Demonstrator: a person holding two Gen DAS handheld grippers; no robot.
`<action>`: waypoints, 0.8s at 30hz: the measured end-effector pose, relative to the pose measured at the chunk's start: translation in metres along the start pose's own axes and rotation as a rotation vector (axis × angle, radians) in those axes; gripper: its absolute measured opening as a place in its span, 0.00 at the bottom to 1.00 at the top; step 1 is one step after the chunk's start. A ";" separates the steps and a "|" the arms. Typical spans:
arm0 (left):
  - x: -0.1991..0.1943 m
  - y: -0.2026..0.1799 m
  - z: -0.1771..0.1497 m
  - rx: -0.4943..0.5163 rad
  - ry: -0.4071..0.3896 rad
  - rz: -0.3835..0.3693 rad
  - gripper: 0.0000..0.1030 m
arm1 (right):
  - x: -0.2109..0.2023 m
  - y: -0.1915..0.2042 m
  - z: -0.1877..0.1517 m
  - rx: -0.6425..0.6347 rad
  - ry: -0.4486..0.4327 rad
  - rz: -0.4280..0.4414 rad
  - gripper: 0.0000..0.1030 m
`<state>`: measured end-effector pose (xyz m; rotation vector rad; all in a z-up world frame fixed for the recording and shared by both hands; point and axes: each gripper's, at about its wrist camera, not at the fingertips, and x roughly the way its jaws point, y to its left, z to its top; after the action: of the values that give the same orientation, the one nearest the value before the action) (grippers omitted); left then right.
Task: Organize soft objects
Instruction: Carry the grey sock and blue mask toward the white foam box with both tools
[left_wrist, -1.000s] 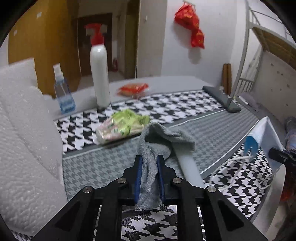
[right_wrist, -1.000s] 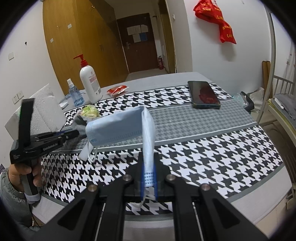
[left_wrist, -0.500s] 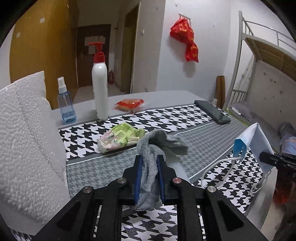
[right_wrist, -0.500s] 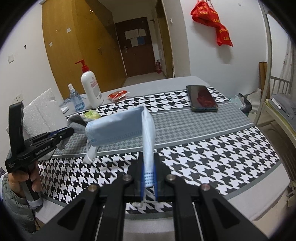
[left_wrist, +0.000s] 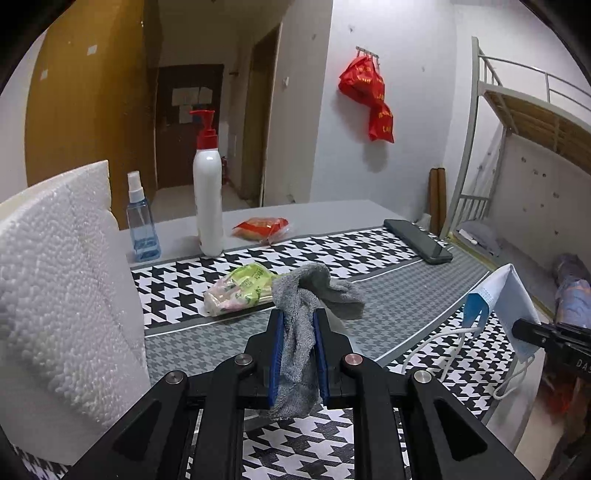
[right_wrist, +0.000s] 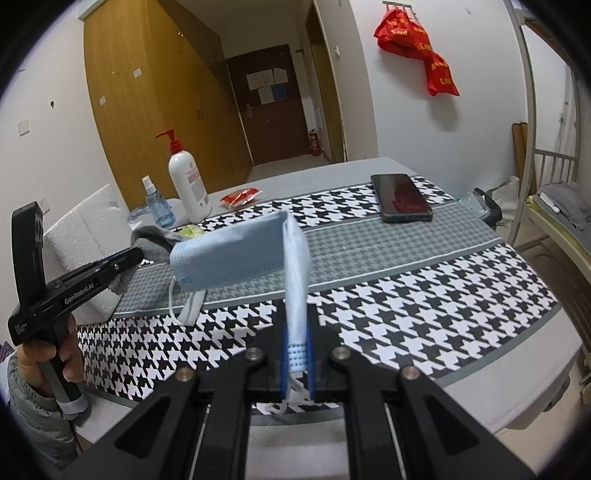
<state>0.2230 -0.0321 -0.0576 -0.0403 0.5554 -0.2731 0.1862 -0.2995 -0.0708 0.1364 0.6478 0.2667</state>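
My left gripper (left_wrist: 298, 321) is shut on a grey cloth (left_wrist: 299, 350), held above the houndstooth table (left_wrist: 406, 295); its free end droops forward. My right gripper (right_wrist: 295, 339) is shut on a light blue face mask (right_wrist: 236, 258), which stands up folded, ear loops dangling. The mask (left_wrist: 498, 299) also shows at the right of the left wrist view. The left gripper (right_wrist: 122, 260), held in a hand (right_wrist: 62, 354), appears at the left of the right wrist view with the cloth (right_wrist: 151, 240) hanging from it.
A white foam block (left_wrist: 55, 295) stands at the left. On the table are a green snack packet (left_wrist: 240, 288), a white pump bottle (left_wrist: 207, 199), a small spray bottle (left_wrist: 142, 229), a red packet (left_wrist: 262, 225) and a phone (right_wrist: 400, 197). A bunk bed frame (left_wrist: 517, 147) is at right.
The left gripper has risen and tipped up with the grey cloth, so the table objects sit lower in its view. The right gripper and mask have barely moved.
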 end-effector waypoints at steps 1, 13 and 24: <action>-0.002 0.000 0.001 -0.006 -0.002 -0.012 0.17 | -0.002 0.001 0.000 0.002 -0.005 0.000 0.10; -0.052 -0.015 0.003 0.022 -0.072 -0.056 0.17 | -0.026 0.004 0.003 0.009 -0.068 -0.005 0.10; -0.082 -0.009 0.001 0.013 -0.095 -0.026 0.17 | -0.039 0.016 0.003 -0.011 -0.091 0.010 0.10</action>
<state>0.1546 -0.0192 -0.0136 -0.0474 0.4585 -0.2985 0.1555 -0.2956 -0.0427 0.1401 0.5557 0.2719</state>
